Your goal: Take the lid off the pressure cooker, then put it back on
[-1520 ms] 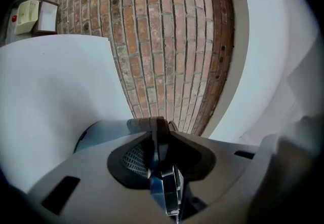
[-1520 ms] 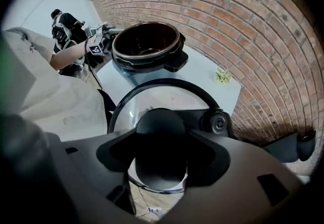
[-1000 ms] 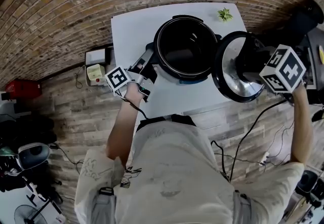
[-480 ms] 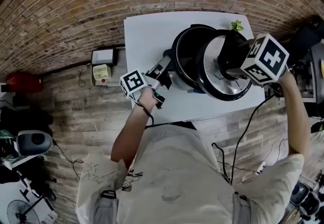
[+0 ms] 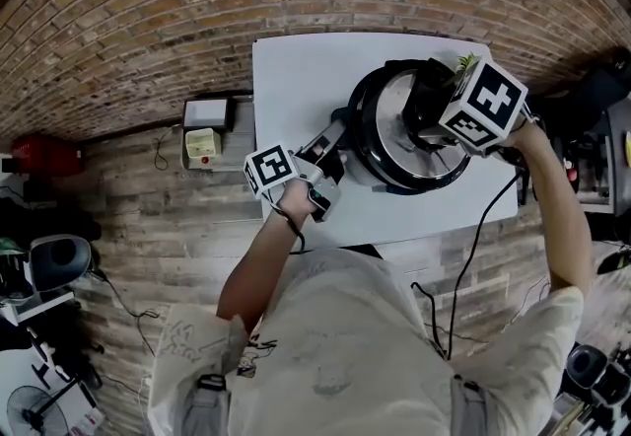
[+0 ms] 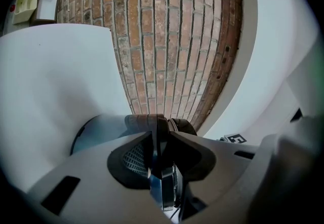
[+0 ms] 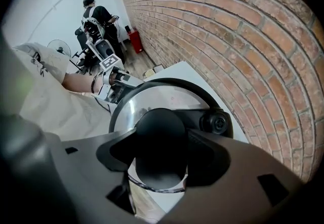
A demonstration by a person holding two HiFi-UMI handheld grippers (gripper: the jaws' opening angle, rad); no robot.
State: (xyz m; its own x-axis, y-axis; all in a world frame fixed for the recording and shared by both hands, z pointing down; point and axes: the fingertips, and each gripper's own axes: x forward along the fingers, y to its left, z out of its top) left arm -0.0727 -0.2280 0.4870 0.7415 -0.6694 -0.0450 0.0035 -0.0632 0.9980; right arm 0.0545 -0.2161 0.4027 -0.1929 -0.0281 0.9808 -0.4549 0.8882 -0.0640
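The black pressure cooker (image 5: 367, 160) stands on a white table (image 5: 296, 89). My right gripper (image 5: 426, 120) points down, shut on the lid's black knob (image 7: 161, 139). The silver, black-rimmed lid (image 5: 404, 153) is over the pot's mouth and covers it almost fully; I cannot tell whether it rests on the rim. In the right gripper view the lid (image 7: 152, 99) fills the middle, with its black valve (image 7: 216, 123) at the right. My left gripper (image 5: 330, 143) lies level, shut on the cooker's side handle (image 6: 152, 122), with the cooker's body (image 6: 98, 134) behind it.
A small green plant (image 5: 463, 61) stands at the table's far right corner, close to the lid. The cooker's cable (image 5: 475, 256) hangs off the near table edge. A socket box (image 5: 205, 128) lies on the floor beside the brick wall. A person (image 7: 96, 17) sits far off.
My right gripper carried the lid leftwards from beside the cooker to over the pot and turned it from tilted to nearly flat. The left gripper kept its hold on the handle.
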